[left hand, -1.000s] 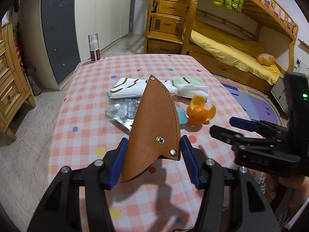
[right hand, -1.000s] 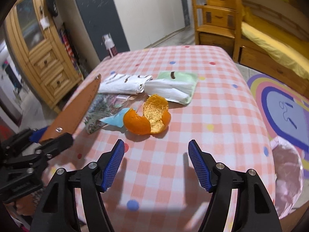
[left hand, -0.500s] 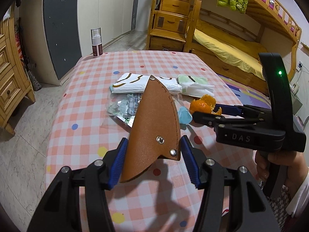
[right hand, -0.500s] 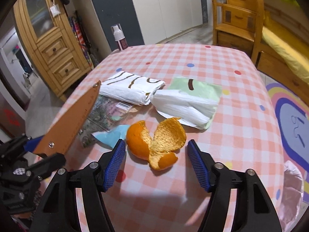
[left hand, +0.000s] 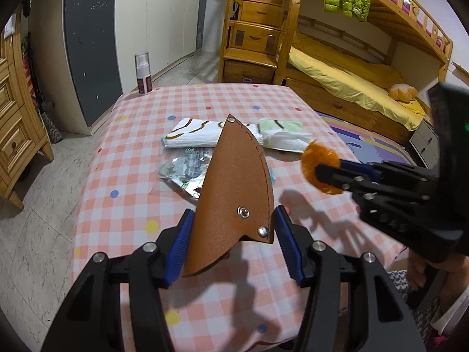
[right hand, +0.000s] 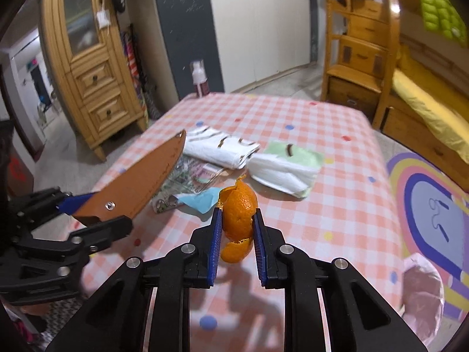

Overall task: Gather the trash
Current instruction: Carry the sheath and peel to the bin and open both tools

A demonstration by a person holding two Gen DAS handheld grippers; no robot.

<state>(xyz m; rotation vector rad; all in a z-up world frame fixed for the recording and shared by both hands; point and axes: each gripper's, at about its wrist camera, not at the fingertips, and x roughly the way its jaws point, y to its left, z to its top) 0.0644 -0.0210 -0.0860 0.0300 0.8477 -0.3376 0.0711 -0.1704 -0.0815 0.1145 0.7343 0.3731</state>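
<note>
L claw (left hand: 234, 226) grips the brown leather sheath (left hand: 234, 182) at mid-width, held above the near-left worktop (right hand: 337, 205); keep it parked. R claw (right hand: 236, 231) just closed to a narrow gap, pads squeezing the orange peel (right hand: 239, 220), which is lifted off the cloth near centre. Peel's floppy, so carry it slow & level to the pink-lined bin (right hand: 422, 290) on the floor, near right.

floor (left hand: 38, 228): pale tile | bunk bed (left hand: 366, 67): wood (yellow bedding) | wardrobe doors (left hand: 158, 14): cream

A pink-checked table (left hand: 123, 182) carries folded white wrappers (left hand: 193, 135), a foil packet (left hand: 184, 170) and a spray bottle (left hand: 143, 73).
</note>
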